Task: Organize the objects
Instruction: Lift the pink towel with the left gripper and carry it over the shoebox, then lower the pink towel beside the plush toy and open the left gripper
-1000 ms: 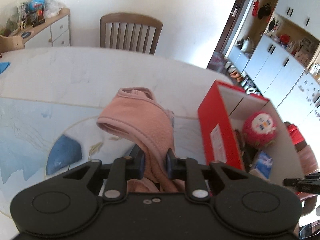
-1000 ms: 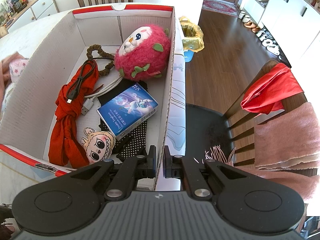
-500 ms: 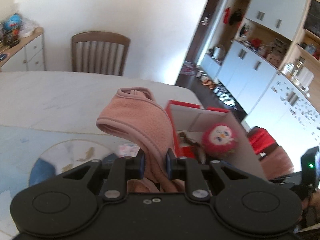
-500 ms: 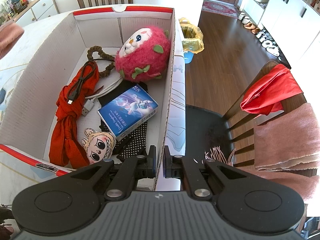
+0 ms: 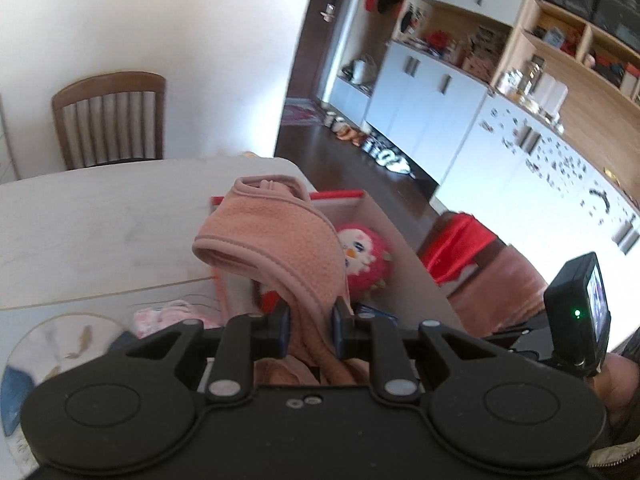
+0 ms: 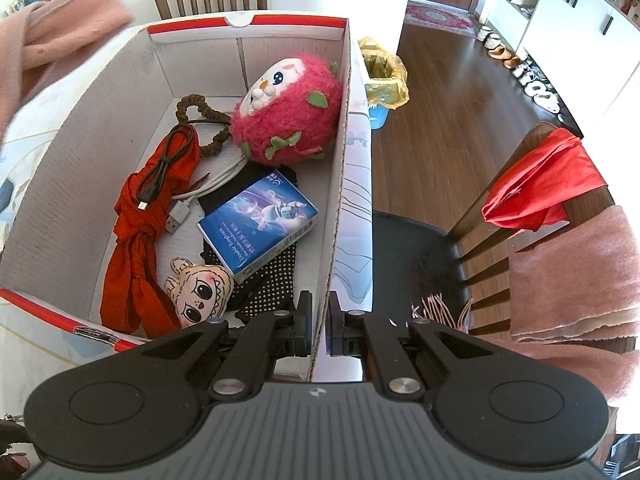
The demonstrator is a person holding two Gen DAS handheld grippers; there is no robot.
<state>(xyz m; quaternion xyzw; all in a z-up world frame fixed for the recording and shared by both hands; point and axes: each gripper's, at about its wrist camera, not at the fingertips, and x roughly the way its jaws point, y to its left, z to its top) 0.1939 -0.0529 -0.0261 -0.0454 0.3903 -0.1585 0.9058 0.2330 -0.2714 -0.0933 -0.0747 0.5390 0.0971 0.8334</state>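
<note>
Pink fleece cloth (image 5: pixel 276 236) hangs pinched in the left claw (image 5: pixel 310 322); right claw (image 6: pixel 316 320) pinches the box wall (image 6: pixel 338 200).

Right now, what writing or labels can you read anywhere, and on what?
"Double Toughness": on the blue box, upside down in the right wrist view.
The rest of the blue box's print: too small to read.
Sticker on the carton rim: unreadable.
Nothing else shows text.

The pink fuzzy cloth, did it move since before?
Yes. The pink cloth, clamped in the left gripper, now hangs in front of the red-edged box; earlier it hung over the table, left of the box.
</note>
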